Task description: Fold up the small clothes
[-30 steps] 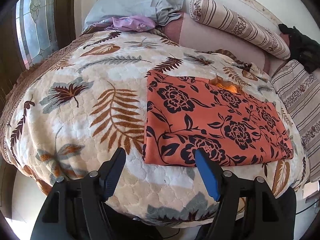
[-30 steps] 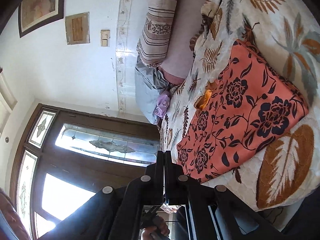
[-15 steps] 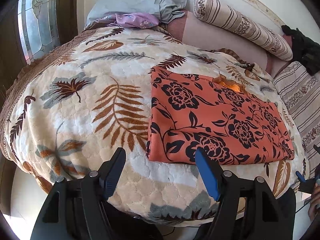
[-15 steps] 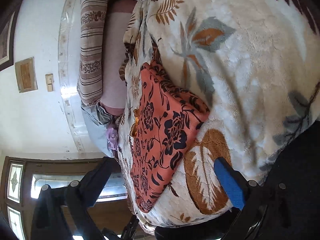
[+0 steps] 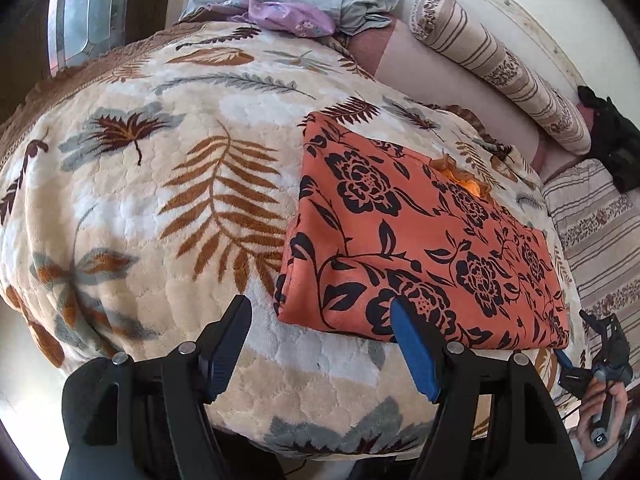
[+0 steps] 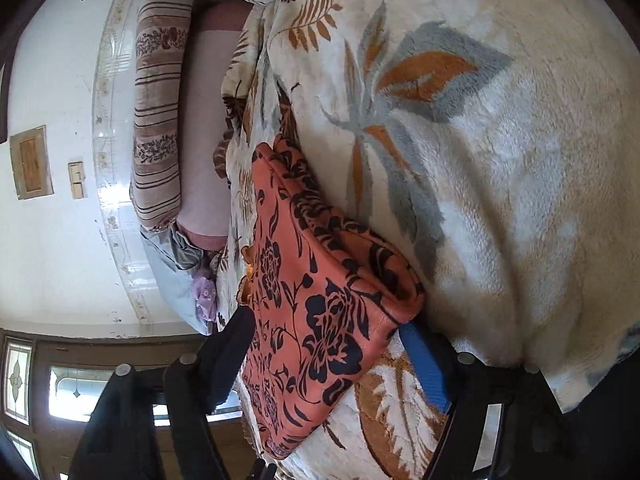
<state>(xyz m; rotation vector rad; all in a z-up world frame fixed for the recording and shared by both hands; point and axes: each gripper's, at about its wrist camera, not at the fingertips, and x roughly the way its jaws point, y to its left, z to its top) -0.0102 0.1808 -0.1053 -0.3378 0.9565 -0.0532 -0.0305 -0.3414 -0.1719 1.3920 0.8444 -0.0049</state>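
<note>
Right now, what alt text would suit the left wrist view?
An orange floral cloth, folded, lies on a leaf-print blanket. The open left gripper hovers at its near edge; pillows line the far wall.

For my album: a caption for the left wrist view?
Open left gripper at the near edge of a folded orange floral cloth on a leaf-patterned blanket.

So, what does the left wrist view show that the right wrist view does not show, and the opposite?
Only the left wrist view shows the left tool, open near the cloth's near edge, and the right tool seen from outside with the hand holding it. Only the right wrist view shows the wall switch, the window, and the right tool's fingers open around a corner of the cloth. Both show the orange flowered cloth folded on the leaf blanket, and the striped pillow.
</note>
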